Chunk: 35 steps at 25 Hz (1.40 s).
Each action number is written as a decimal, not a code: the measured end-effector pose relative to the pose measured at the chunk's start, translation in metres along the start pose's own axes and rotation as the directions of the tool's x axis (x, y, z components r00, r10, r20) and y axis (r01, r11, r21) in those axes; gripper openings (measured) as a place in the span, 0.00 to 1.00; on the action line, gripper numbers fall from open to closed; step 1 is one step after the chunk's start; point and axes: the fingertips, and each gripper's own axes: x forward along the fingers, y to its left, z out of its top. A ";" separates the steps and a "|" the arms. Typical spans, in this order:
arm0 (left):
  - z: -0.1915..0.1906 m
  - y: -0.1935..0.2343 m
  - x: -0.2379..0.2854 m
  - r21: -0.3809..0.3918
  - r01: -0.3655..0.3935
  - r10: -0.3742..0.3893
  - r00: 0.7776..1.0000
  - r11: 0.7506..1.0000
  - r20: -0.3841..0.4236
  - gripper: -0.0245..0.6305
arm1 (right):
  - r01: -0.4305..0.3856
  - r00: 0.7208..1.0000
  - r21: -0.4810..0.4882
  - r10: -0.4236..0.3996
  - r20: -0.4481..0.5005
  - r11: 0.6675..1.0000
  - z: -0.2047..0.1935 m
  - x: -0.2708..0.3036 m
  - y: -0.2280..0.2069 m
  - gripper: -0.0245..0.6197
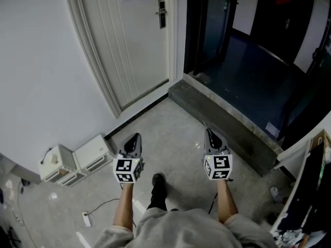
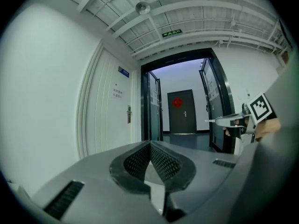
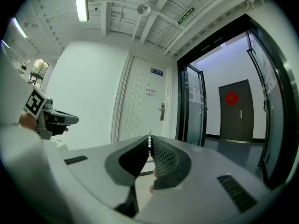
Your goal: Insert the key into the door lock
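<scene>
Corridor, grey speckled floor [image 1: 176, 138], plain white wall on the left. White panelled door [image 1: 129, 40] is shut; its dark metal lock plate with lever handle [image 1: 162, 13] sits at mid-height near the door's right edge. Black-framed glass doorway [image 1: 207, 25] is right of it, behind a grey stone threshold step [image 1: 222, 123]. Two white boxes [image 1: 77, 159] stand against the wall at lower left.

Left gripper [image 1: 136, 137]: held level, pointing toward the white door. Its ribbed black pads [image 2: 163, 161] meet at the tips with nothing between them.

Right gripper [image 1: 208, 130]: level, side by side with the left one and well apart from it. Its pads are pressed together on a thin silver metal key [image 3: 149, 139], whose blade stands just proud of the tips.

Key to lock: well apart. In the right gripper view the lock plate [image 3: 162, 111] appears beyond and slightly right of the key tip. Both grippers are well short of the door.

Person's dark shoe [image 1: 158, 182] is on the floor between the two forearms.
</scene>
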 end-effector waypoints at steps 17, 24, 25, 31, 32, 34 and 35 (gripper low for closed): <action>0.014 0.141 0.237 -0.034 0.072 -0.071 0.997 0.997 0.017 0.06 | 0.029 0.999 -0.052 -0.030 -0.013 0.998 0.028 0.264 -0.013 0.08; 0.038 0.219 0.339 -0.025 0.076 -0.075 0.997 0.997 0.032 0.06 | 0.034 0.999 -0.053 -0.034 0.001 0.998 0.049 0.392 -0.015 0.08; 0.039 0.227 0.350 -0.024 0.079 -0.078 0.996 0.997 0.034 0.06 | 0.037 0.999 -0.053 -0.037 0.004 0.998 0.051 0.405 -0.015 0.08; 0.039 0.258 0.412 -0.028 0.110 -0.109 0.994 0.994 0.027 0.06 | 0.060 0.998 -0.054 -0.060 -0.011 0.997 0.048 0.466 -0.020 0.08; 0.038 0.262 0.422 -0.030 0.118 -0.117 0.993 0.993 0.022 0.06 | 0.065 0.998 -0.051 -0.066 -0.018 0.997 0.045 0.476 -0.022 0.08; 0.033 0.270 0.442 -0.034 0.130 -0.130 0.992 0.991 0.009 0.06 | 0.073 0.996 -0.045 -0.075 -0.039 0.996 0.038 0.493 -0.025 0.08; 0.030 0.273 0.450 -0.038 0.133 -0.133 0.991 0.990 0.003 0.06 | 0.075 0.996 -0.044 -0.077 -0.049 0.996 0.034 0.500 -0.027 0.08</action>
